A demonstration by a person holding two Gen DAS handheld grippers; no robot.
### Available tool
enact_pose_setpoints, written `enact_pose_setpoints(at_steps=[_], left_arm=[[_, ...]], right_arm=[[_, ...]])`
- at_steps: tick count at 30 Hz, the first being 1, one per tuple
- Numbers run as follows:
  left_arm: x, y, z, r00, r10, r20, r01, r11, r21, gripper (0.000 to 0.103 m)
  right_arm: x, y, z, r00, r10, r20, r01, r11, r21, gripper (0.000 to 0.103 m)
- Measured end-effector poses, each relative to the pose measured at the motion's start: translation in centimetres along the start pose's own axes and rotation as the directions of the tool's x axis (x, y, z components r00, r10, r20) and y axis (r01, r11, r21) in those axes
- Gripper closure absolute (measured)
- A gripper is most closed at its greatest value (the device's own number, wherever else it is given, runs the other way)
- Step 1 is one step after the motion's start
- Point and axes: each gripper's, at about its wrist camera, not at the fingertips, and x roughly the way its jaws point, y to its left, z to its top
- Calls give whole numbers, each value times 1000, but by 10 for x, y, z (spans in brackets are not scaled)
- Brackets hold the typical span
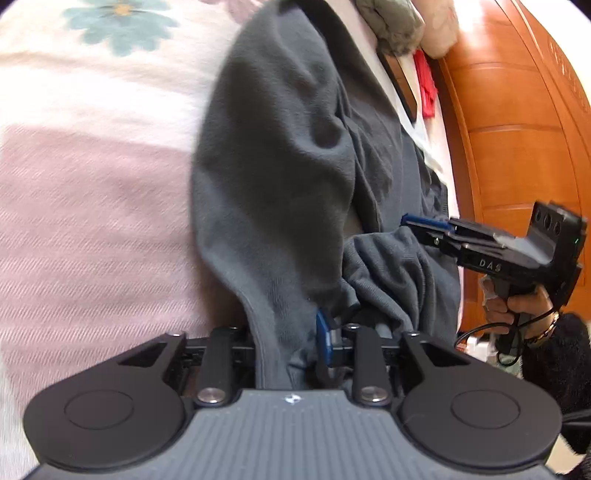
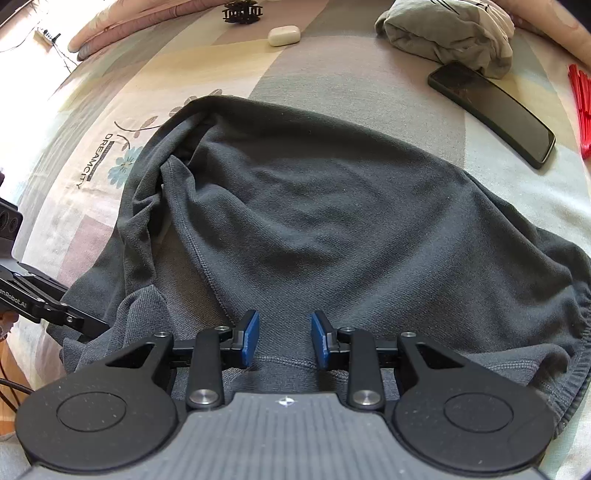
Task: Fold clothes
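Grey garment (image 2: 332,206) on bed: left hand-held gripper (image 1: 295,343) apparently pinching its hem, right hand-held gripper (image 2: 283,339) spread; thin pinch may slip.

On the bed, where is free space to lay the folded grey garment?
Bare sheet lies between the dark grey garment and the white earbud case, and left of the garment by the flower print. The far right is crowded: phone, olive garment, red items.
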Motion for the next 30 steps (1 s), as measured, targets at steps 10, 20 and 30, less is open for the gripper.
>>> enact_pose_setpoints(at_steps=[10, 20, 30], left_arm=[[-8, -14, 3, 995, 101, -5, -100, 993, 70, 97], [-68, 7, 30, 963, 267, 36, -269, 952, 146, 98], [-103, 30, 84, 874, 480, 73, -484, 848, 217, 98]], right_arm=[[-5, 13, 7, 1000, -8, 15, 9, 999, -41, 67], [-12, 20, 11, 999, -23, 42, 25, 999, -48, 67], [-15, 23, 18, 998, -38, 55, 41, 998, -45, 67]])
